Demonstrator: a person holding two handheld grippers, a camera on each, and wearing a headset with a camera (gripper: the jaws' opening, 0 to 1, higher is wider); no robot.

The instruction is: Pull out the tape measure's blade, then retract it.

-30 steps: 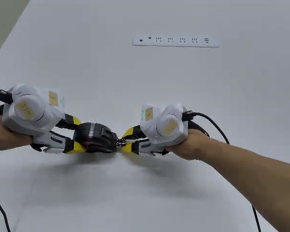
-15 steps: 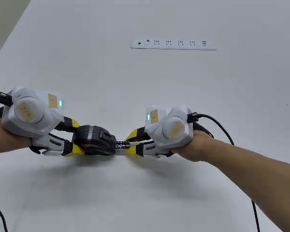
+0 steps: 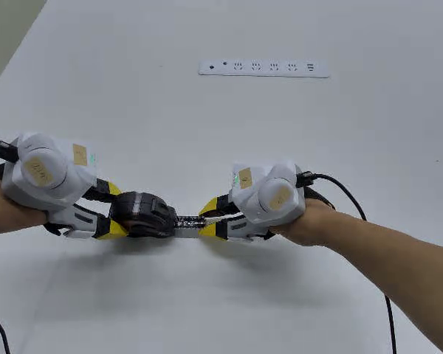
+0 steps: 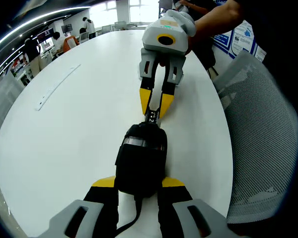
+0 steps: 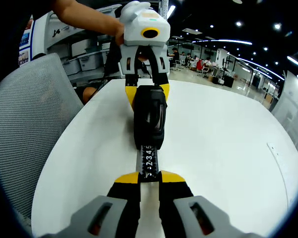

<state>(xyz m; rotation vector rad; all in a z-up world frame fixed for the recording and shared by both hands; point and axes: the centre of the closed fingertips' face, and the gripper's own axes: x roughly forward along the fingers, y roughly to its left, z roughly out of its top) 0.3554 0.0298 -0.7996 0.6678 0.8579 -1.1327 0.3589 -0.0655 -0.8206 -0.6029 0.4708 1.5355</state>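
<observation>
A black tape measure [image 3: 142,213] rests low over the white table [image 3: 207,133]. My left gripper [image 3: 112,210] is shut on its case [image 4: 140,158], yellow-tipped fingers on both sides. A short length of blade [image 5: 148,162] with black numerals runs out of the case [image 5: 150,115] toward the right. My right gripper [image 3: 211,218] is shut on the blade's end [image 3: 190,221], the yellow tips [image 5: 128,177] closed over it. In the left gripper view the right gripper [image 4: 156,103] faces me across the blade.
A long white power strip [image 3: 264,68] lies flat at the far side of the table. A grey mesh chair [image 4: 260,144] stands by the table's edge. Black cables [image 3: 347,198] trail from both grippers. People and desks are far in the background.
My right gripper has moved to the right, away from the case, and a short stretch of blade now shows between the grippers. The left gripper has held the case nearly still.
</observation>
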